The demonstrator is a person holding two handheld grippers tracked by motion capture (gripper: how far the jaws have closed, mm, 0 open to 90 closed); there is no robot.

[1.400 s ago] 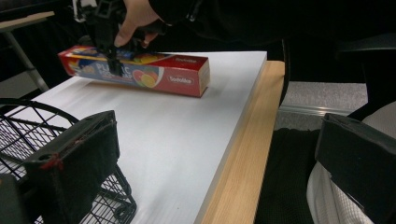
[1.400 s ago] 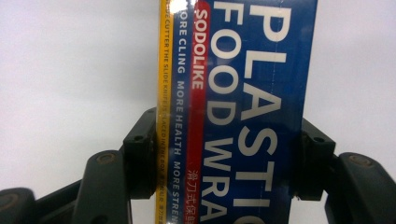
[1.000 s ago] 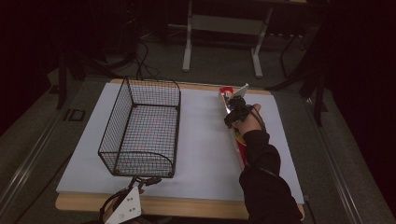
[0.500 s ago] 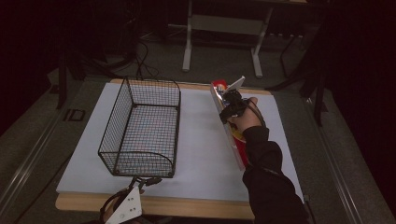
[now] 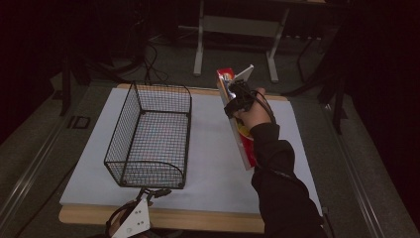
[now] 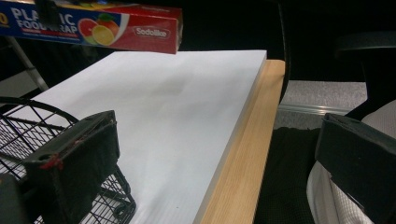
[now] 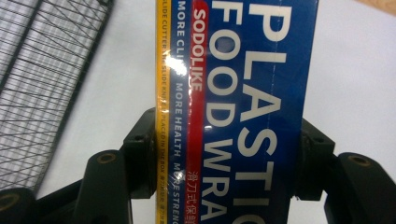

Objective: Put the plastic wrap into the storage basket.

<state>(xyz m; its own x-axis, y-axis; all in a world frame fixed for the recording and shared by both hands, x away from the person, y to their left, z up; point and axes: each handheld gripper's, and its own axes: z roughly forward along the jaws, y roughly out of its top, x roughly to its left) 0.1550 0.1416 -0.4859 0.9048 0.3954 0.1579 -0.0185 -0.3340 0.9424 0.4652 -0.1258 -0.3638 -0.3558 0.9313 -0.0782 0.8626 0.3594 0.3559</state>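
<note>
Right gripper clamps both jaws on the long box of plastic food wrap, holding it above the white mat, just right of the wire basket. Left gripper rests wide open at the table's near edge.

The person's right arm, in a dark sleeve, reaches forward from the near edge of the pale wooden table, the bare right hand raised above the tabletop, well clear of it. That hand carries the right gripper, whose two black jaws clamp the sides of a long blue-and-red cardboard box of plastic food wrap, held off the table. The left gripper sits low at the table's near edge, its grey three-cornered plate on top, its two black padded jaws standing wide apart with nothing between them.
</note>
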